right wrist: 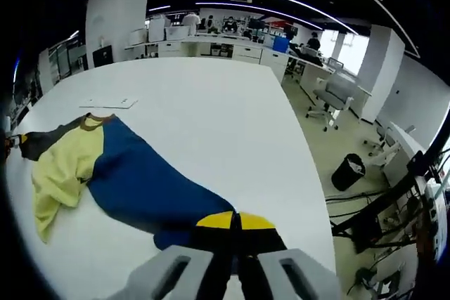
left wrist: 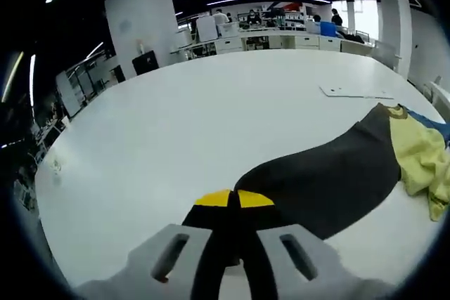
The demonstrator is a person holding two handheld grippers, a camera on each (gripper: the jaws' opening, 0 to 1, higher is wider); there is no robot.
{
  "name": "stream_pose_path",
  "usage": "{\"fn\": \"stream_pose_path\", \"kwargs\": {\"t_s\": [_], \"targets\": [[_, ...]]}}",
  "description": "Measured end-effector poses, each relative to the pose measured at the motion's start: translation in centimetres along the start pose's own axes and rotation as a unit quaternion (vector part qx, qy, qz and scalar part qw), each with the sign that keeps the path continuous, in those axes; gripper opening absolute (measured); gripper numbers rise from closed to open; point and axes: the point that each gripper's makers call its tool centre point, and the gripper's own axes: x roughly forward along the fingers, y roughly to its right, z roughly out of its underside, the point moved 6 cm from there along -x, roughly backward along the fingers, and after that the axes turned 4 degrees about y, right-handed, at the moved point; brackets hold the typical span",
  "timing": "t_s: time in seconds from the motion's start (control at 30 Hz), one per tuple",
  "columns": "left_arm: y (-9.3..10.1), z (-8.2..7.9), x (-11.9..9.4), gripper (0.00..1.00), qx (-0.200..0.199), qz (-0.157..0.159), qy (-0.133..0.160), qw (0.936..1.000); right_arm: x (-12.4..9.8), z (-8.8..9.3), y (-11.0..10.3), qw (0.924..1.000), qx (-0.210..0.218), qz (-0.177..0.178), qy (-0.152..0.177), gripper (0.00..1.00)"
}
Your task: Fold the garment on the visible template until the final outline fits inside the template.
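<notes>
A long-sleeved garment lies spread on a big white table (left wrist: 176, 124). Its dark grey sleeve (left wrist: 330, 173) runs toward me in the left gripper view and ends in a yellow cuff (left wrist: 233, 199). My left gripper (left wrist: 233, 244) is shut on that cuff. The pale yellow body (left wrist: 422, 156) is bunched at the right. In the right gripper view the blue sleeve (right wrist: 140, 184) stretches from the crumpled yellow body (right wrist: 63, 166) to a yellow cuff (right wrist: 235, 221). My right gripper (right wrist: 233, 254) is shut on this cuff. No template outline is clearly visible.
A flat white sheet (left wrist: 355, 92) lies on the table beyond the garment, also seen as the sheet (right wrist: 109, 102). The table's right edge (right wrist: 309, 194) drops to a floor with an office chair (right wrist: 330, 100) and a black bin (right wrist: 348, 171). Desks and people stand far behind.
</notes>
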Motion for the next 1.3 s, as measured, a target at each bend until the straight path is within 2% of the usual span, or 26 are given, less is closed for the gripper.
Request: {"fn": "stream_pose_path", "kwargs": {"t_s": [0.13, 0.23, 0.37, 0.47, 0.57, 0.63, 0.7, 0.9, 1.1, 1.2, 1.3], "targets": [[0.0, -0.1, 0.0, 0.0, -0.002, 0.005, 0.003, 1.0, 0.0, 0.1, 0.1, 1.0, 0.006, -0.003, 0.0, 0.0], [0.1, -0.2, -0.3, 0.01, -0.004, 0.007, 0.008, 0.9999, 0.0, -0.1, -0.1, 0.9997, 0.017, -0.009, 0.013, 0.0], [-0.3, -0.5, -0.7, 0.24, 0.004, -0.003, 0.014, 0.9999, 0.0, 0.0, -0.7, 0.9993, 0.03, -0.02, 0.012, 0.0], [-0.3, -0.6, -1.3, 0.33, 0.004, 0.001, 0.022, 0.9998, -0.1, 0.1, -1.5, 0.9983, 0.044, -0.035, 0.012, 0.03], [0.0, -0.6, -1.9, 0.38, 0.007, 0.016, 0.028, 0.9994, -0.3, -0.1, -2.4, 0.9965, 0.061, -0.052, 0.022, 0.15], [0.4, -0.7, -2.5, 0.42, 0.007, 0.03, 0.035, 0.9989, -0.5, -0.2, -3.0, 0.9948, 0.073, -0.065, 0.026, 0.3], [0.7, -0.7, -2.9, 0.47, 0.002, 0.042, 0.041, 0.9983, -0.8, -0.6, -3.9, 0.9937, 0.064, -0.083, 0.038, 0.46], [1.5, -0.4, -4.3, 0.68, -0.007, 0.077, 0.058, 0.9953, -1.8, -1.1, -6.7, 0.9879, 0.056, -0.138, 0.043, 0.81], [2.7, -0.4, -5.9, 0.82, 0.004, 0.12, 0.071, 0.9902, -3.3, -1.7, -9.6, 0.9807, 0.026, -0.187, 0.053, 0.92], [3.9, -0.6, -7.3, 0.87, -0.027, 0.169, 0.077, 0.9822, -4.1, -2.2, -11.2, 0.9747, 0.015, -0.214, 0.061, 0.97], [4.3, -0.7, -8.4, 0.91, -0.001, 0.182, 0.087, 0.9794, -4.9, -2.5, -12.6, 0.9697, 0.009, -0.235, 0.067, 0.99]]}}
